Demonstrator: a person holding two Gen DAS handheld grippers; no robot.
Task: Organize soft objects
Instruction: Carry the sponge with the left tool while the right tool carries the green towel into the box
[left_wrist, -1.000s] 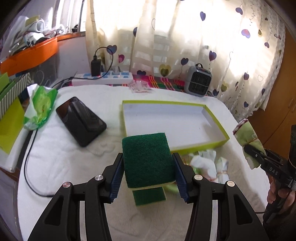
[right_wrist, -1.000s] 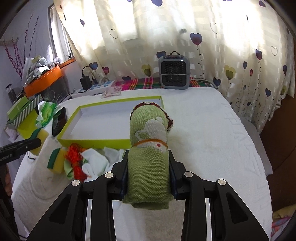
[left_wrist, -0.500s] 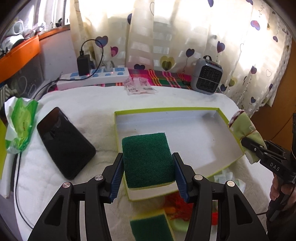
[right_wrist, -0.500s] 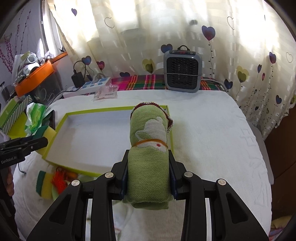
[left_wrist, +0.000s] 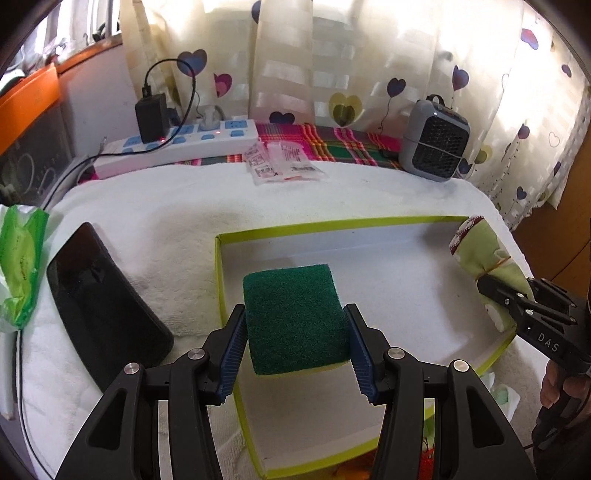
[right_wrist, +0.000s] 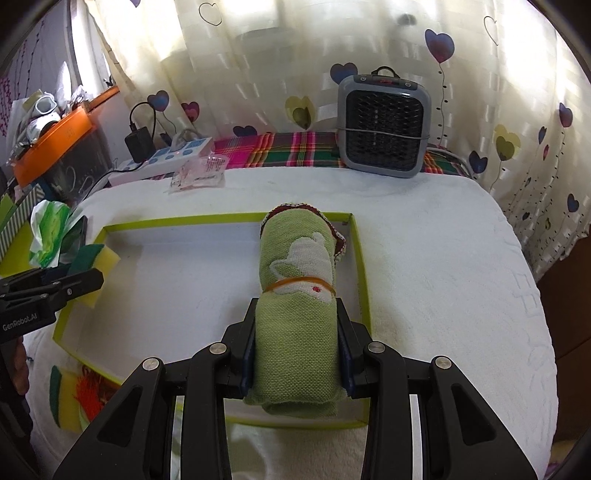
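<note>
My left gripper has its jaws clamped on a sponge, green scouring face up, a thin yellow edge showing beneath at the near end. The sponge sits squarely between the blue ribbed pads, pressed on both sides, in the lower middle of the left wrist view. Below it lies the tray, a shallow white box with a lime rim, and the sponge hangs over its left part.

My right gripper holds a rolled green cloth, bound by an orange rubber band. The jaws grip the roll near its near end; most of it juts forward past the tips, the far end with its dark red trim reaching the tray's far right corner. In the left wrist view the same roll shows at the right edge, over the tray's right side.

A black phone lies left of the tray on the white towel covering the desk. A green wet-wipe pack sits at the far left. A power strip and a small grey heater stand at the back, before the heart-print curtain. More soft things, among them another sponge and something orange-red, lie just outside the tray's near edge, at lower left of the right wrist view.
</note>
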